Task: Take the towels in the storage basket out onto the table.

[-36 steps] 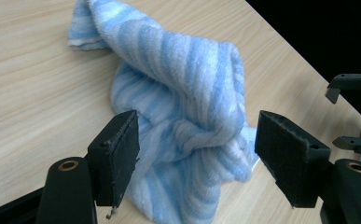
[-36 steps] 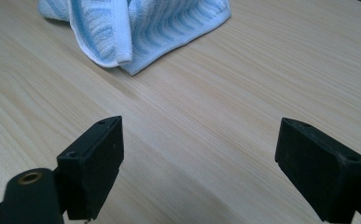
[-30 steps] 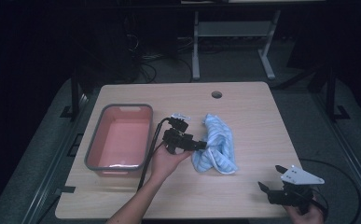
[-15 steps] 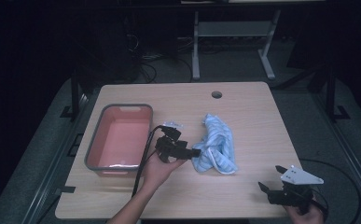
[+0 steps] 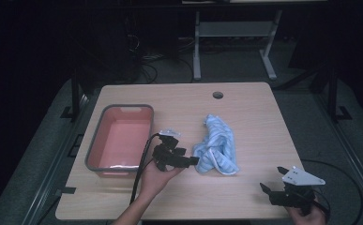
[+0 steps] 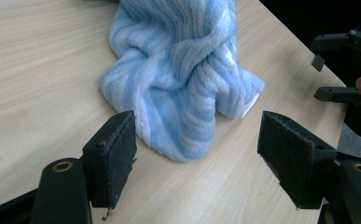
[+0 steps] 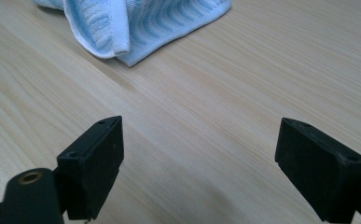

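Note:
A crumpled light-blue striped towel (image 5: 217, 146) lies on the wooden table (image 5: 249, 108), right of centre. My left gripper (image 5: 194, 161) is open just left of the towel's near end, jaws wide with nothing between them. In the left gripper view the towel (image 6: 187, 70) lies a short way ahead of that gripper (image 6: 197, 158). My right gripper (image 5: 273, 185) is open near the table's front right corner, apart from the towel. In the right gripper view the towel's edge (image 7: 141, 23) lies far ahead of the open right gripper (image 7: 199, 168).
A grey-rimmed pink tub (image 5: 97, 140) stands on the left side of the table. A round cable hole (image 5: 217, 95) sits near the far edge. Beyond the table are a white frame's legs (image 5: 230, 33) and dark floor. The other gripper (image 6: 350, 60) shows at the right of the left gripper view.
My left gripper has drawn back toward the table's near edge and down, now aimed at the towel's near end. The right gripper has stayed put.

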`<move>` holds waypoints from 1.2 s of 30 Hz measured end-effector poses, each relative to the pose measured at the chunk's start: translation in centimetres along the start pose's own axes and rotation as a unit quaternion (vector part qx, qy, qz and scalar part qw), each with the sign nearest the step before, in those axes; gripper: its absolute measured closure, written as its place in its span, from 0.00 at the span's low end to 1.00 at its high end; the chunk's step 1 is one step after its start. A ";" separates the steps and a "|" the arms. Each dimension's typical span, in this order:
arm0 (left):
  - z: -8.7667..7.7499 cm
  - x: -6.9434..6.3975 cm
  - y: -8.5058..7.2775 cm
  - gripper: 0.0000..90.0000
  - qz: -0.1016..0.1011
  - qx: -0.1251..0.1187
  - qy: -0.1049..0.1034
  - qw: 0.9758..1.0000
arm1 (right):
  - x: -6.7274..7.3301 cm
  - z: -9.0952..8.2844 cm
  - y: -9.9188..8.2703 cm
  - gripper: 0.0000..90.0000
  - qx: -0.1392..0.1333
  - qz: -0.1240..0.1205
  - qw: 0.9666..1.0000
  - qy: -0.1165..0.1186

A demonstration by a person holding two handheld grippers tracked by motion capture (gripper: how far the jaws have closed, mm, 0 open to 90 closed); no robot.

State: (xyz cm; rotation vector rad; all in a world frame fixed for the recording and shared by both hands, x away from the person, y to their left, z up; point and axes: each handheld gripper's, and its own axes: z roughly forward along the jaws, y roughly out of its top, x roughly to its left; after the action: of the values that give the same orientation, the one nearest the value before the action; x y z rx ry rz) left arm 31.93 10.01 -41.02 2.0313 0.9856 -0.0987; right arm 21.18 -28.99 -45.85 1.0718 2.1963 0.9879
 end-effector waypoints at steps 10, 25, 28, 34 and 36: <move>-0.1 0.0 -1.4 0.30 -0.004 -0.002 -0.010 1.000 | 0.0 0.1 -0.1 0.16 0.005 -0.001 1.000 0.001; -0.3 -0.7 -3.3 0.30 -0.005 -0.010 -0.028 1.000 | 0.0 0.1 -0.2 0.16 0.008 0.001 1.000 -0.001; -0.5 -1.0 -3.7 0.30 0.001 -0.012 -0.028 1.000 | 0.0 0.0 -0.3 0.17 0.009 0.003 1.000 -0.002; -0.9 -1.5 -5.0 0.30 0.004 -0.019 -0.029 0.999 | 0.0 0.0 -0.3 0.17 0.008 0.004 1.000 -0.003; -1.1 -1.6 -5.3 0.30 0.005 -0.019 -0.030 0.999 | 0.0 0.0 -0.3 0.16 0.007 0.005 1.000 -0.001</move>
State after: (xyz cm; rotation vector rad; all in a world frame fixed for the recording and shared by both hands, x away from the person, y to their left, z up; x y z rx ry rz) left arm 26.98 11.56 -43.18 1.9874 0.9329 -0.1337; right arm 20.99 -29.13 -46.07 1.0904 2.2014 0.9750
